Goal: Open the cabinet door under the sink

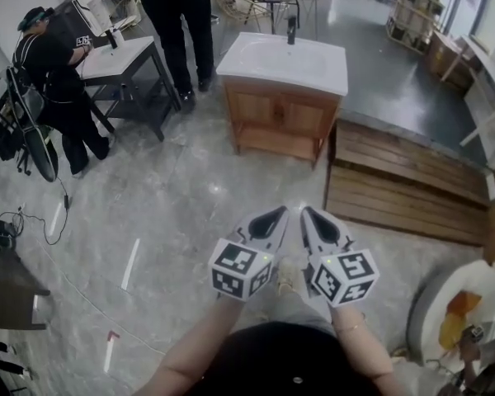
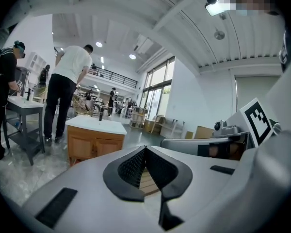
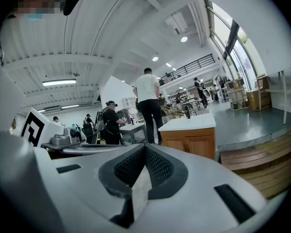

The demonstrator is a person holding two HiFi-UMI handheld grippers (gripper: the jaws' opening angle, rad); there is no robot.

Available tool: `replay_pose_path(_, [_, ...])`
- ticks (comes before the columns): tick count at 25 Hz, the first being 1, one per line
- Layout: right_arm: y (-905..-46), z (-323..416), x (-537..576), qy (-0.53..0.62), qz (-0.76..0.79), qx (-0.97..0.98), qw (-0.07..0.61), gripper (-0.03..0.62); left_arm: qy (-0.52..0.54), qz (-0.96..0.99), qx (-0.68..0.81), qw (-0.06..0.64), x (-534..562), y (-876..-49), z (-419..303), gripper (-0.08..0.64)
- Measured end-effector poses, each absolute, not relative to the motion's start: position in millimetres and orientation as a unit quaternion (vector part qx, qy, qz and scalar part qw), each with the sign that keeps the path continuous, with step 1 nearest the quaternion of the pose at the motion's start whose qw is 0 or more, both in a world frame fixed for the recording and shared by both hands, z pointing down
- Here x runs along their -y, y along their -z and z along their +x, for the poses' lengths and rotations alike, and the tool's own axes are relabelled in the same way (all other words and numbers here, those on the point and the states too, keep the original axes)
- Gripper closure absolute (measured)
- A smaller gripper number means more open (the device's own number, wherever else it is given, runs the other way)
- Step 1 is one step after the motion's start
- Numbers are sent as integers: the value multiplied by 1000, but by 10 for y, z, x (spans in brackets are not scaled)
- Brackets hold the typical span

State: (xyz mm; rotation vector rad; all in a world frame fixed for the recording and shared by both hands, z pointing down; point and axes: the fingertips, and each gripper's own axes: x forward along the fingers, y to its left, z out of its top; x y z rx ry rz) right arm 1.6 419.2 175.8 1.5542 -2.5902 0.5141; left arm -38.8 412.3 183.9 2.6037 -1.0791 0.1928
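cabinet doors (image 1: 256, 110) closed, dark bench (image 1: 12, 291) only overhead

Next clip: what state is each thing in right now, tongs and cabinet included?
left tongs: shut, nothing between them
right tongs: shut, nothing between them
cabinet doors: both closed, not yet touched
sink: faucet upright, no water seen running

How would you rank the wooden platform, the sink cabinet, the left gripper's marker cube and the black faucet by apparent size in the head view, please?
1. wooden platform and sink cabinet: too alike to rank.
2. marker cube on the left gripper, looking larger through nearness.
3. black faucet.
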Motion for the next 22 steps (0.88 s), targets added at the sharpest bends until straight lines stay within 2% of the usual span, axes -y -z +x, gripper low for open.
replay_pose_path(12, [-1699,427,-2731,-150,470,868,64,584,-59,891,419,165,-2639,-1825,63,551])
replay_pose_path(22, [-1945,616,-2109,-187,459,866,61,584,-78,881,428,186,-2029,-2022,224,551])
